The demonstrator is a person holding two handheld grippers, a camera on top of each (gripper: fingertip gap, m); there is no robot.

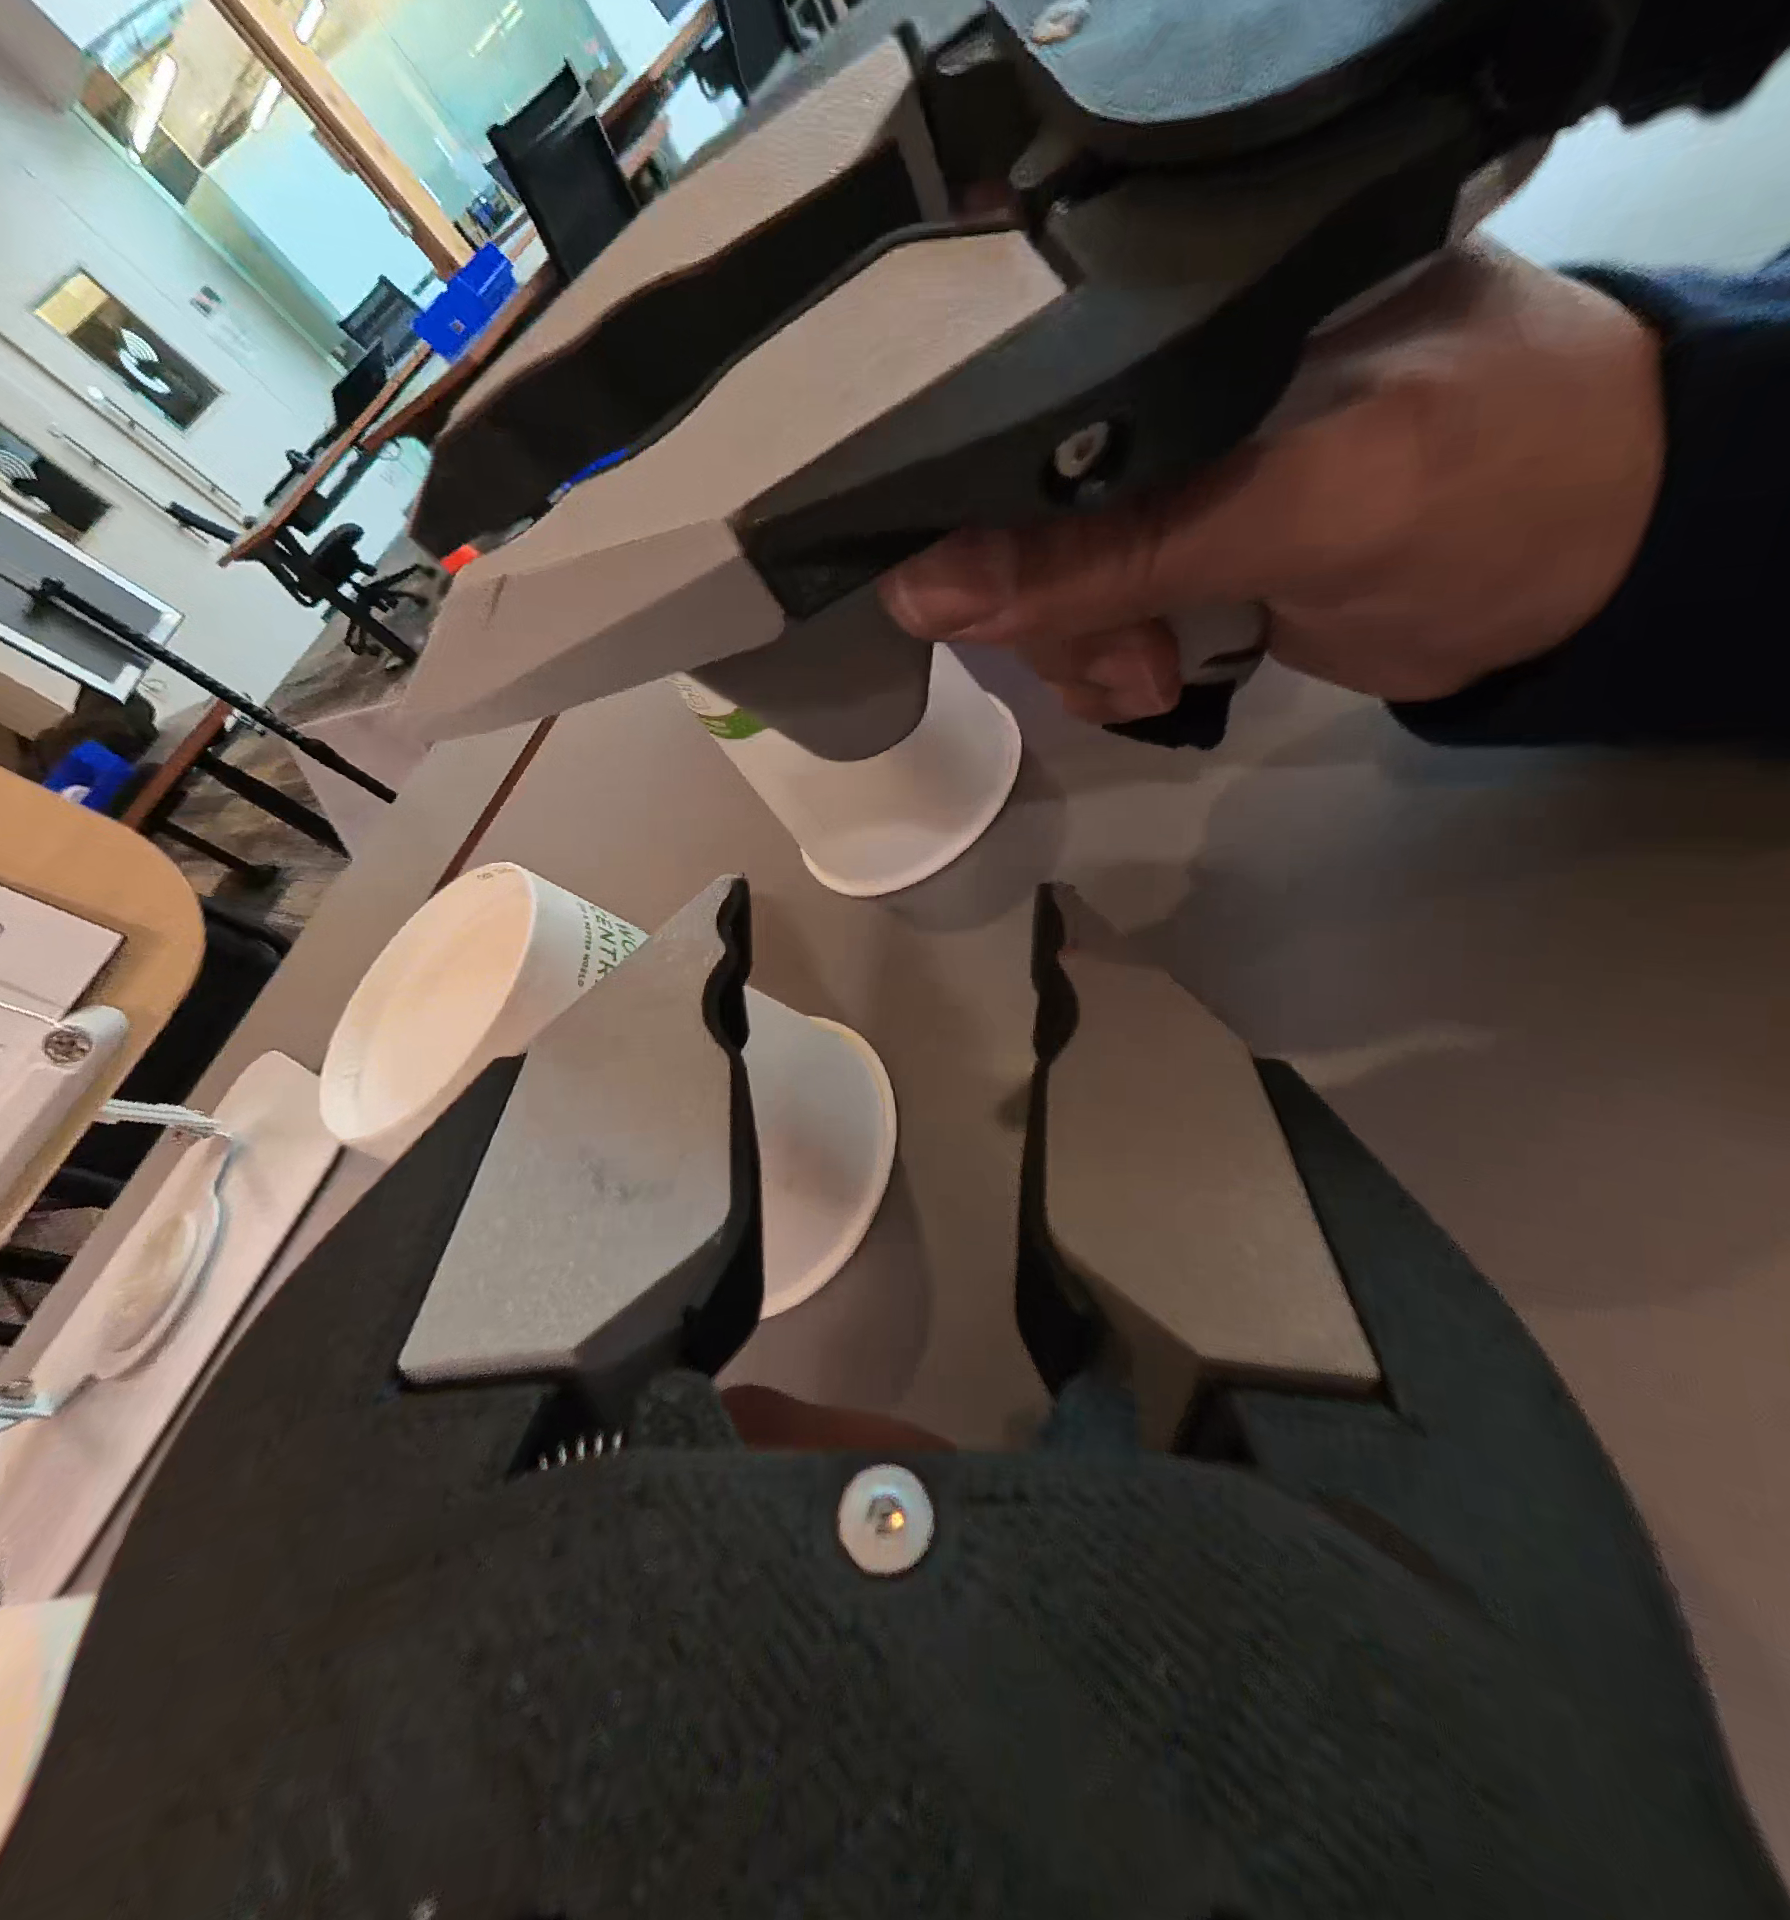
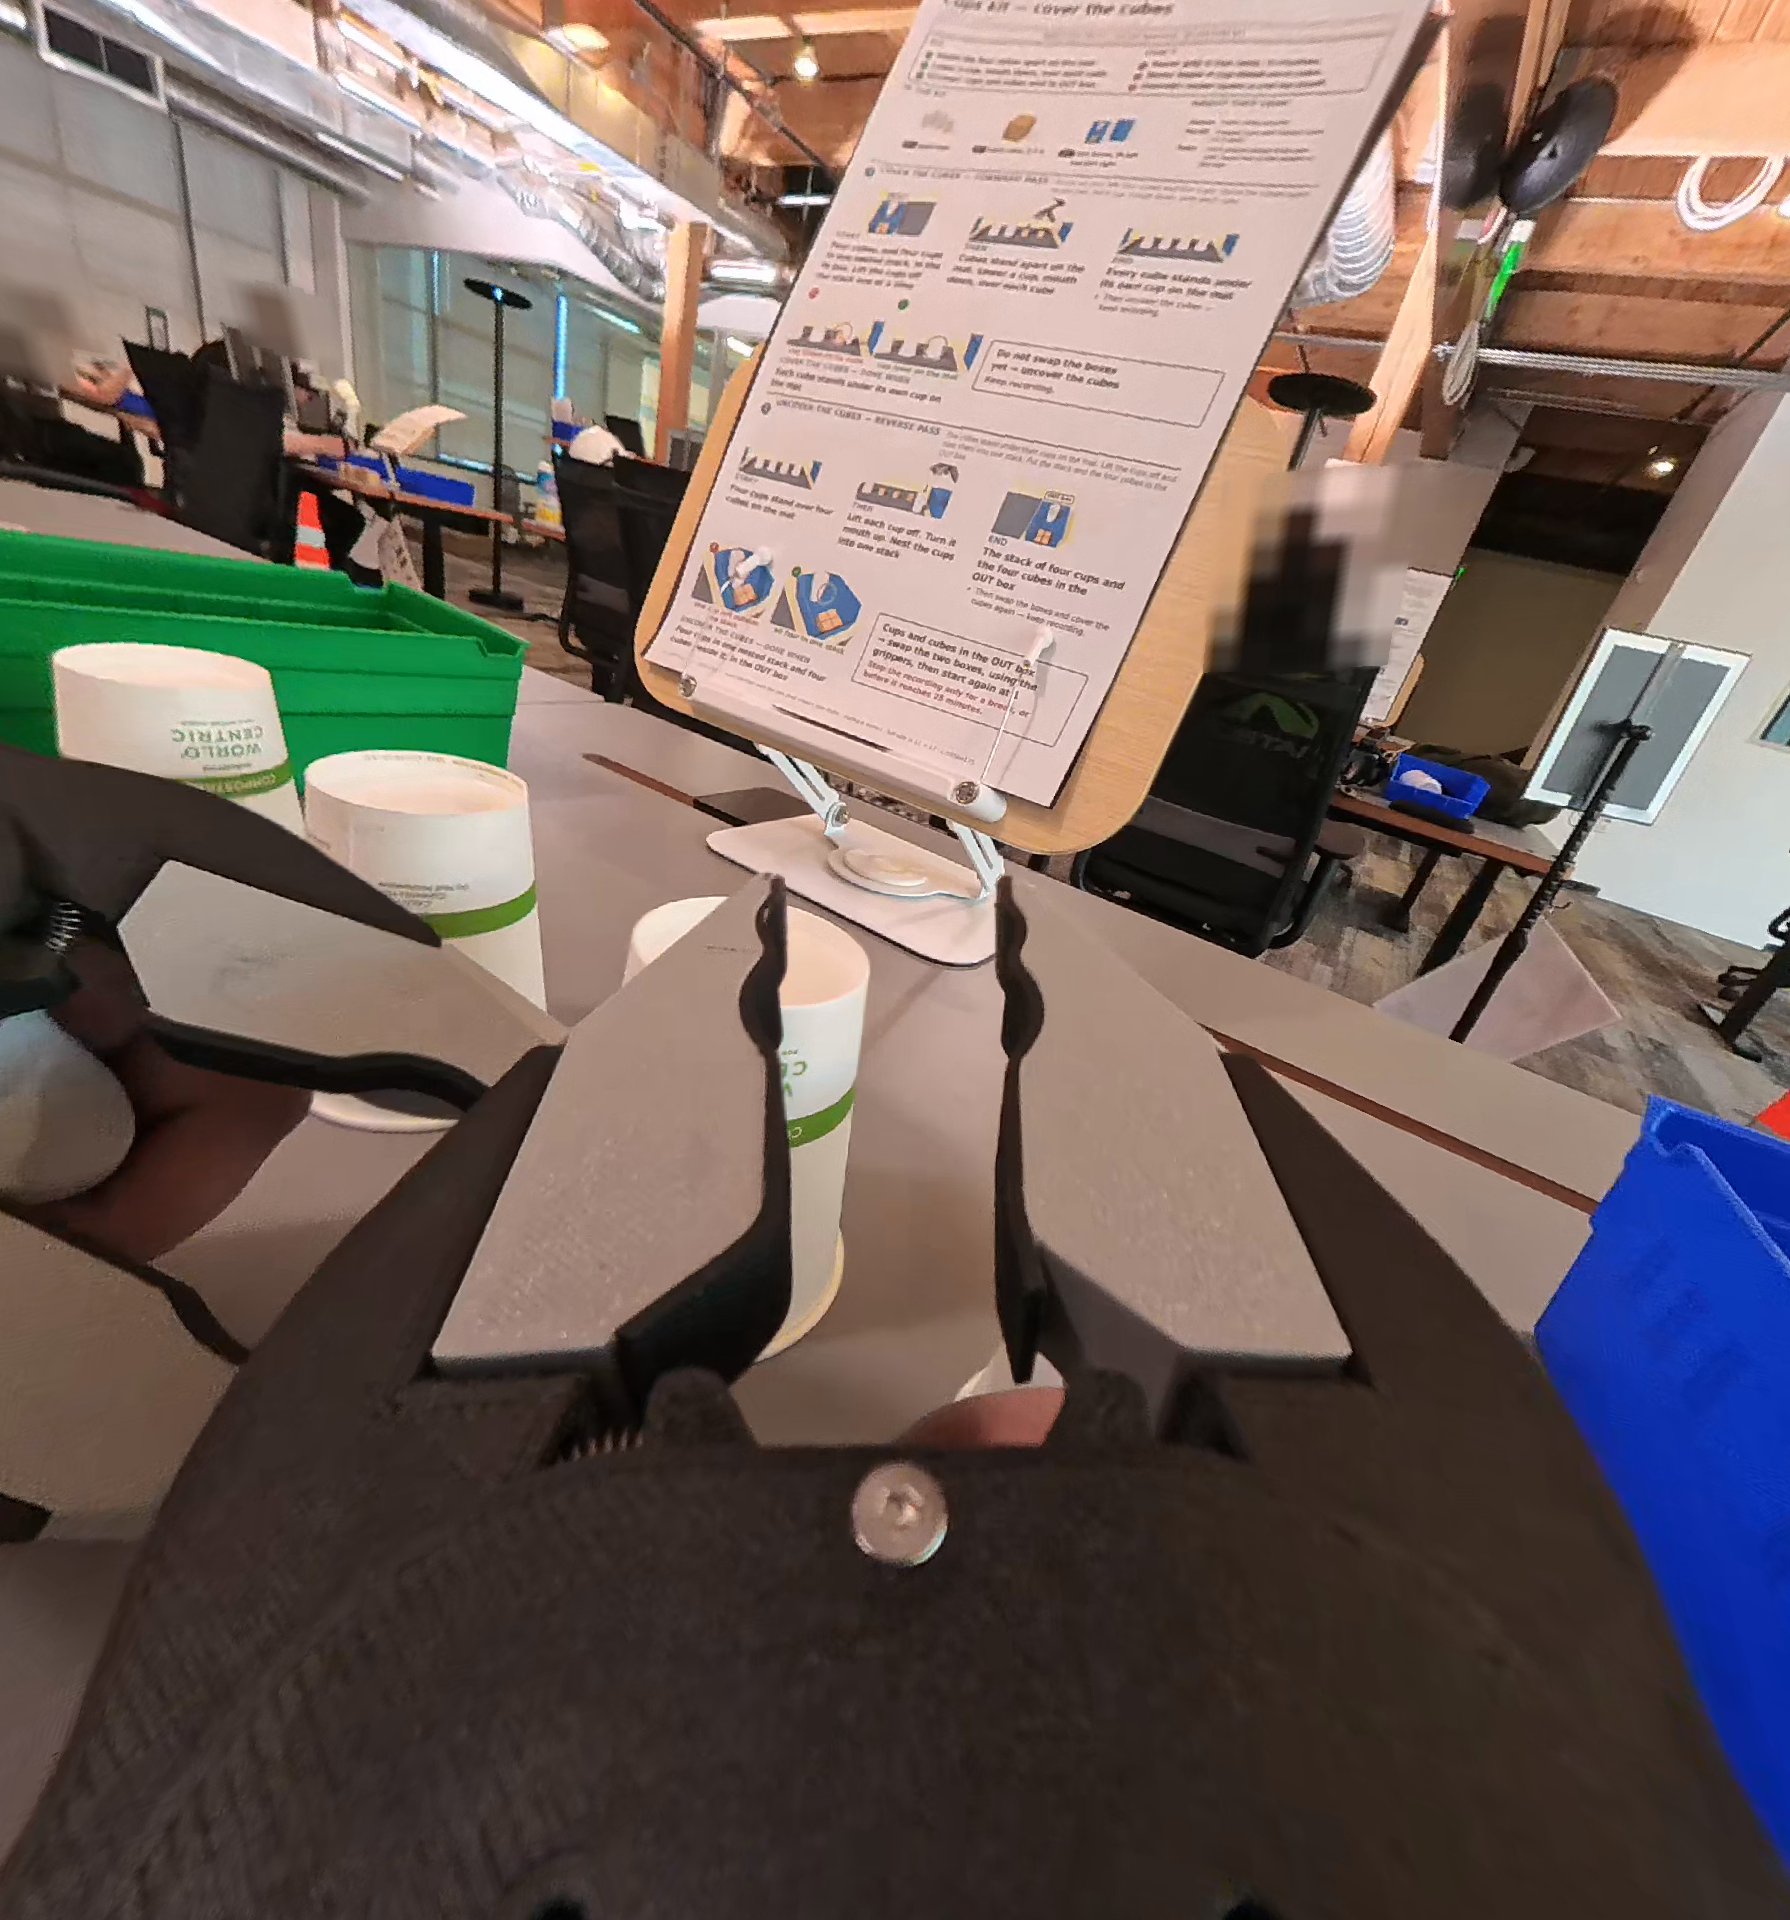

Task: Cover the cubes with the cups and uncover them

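On the grey bench [image 1: 1390,935], smooth white paper cups are stood mouth-down, long axis upright, and no cubes can be seen (presumably covered). One cup [image 2: 818,1049] is found just left of the right gripper [image 2: 883,904], outside its parted, empty jaws. The left gripper [image 1: 891,904] jaws are likewise apart, with another cup [image 1: 434,1018] off to their left.

Two inverted white cups [image 1: 829,1122] stand on the grey table [image 1: 1390,1143] — the left gripper [image 1: 891,935] jaws apart, the right gripper [image 1: 600,613] over the farther cup [image 1: 901,800].
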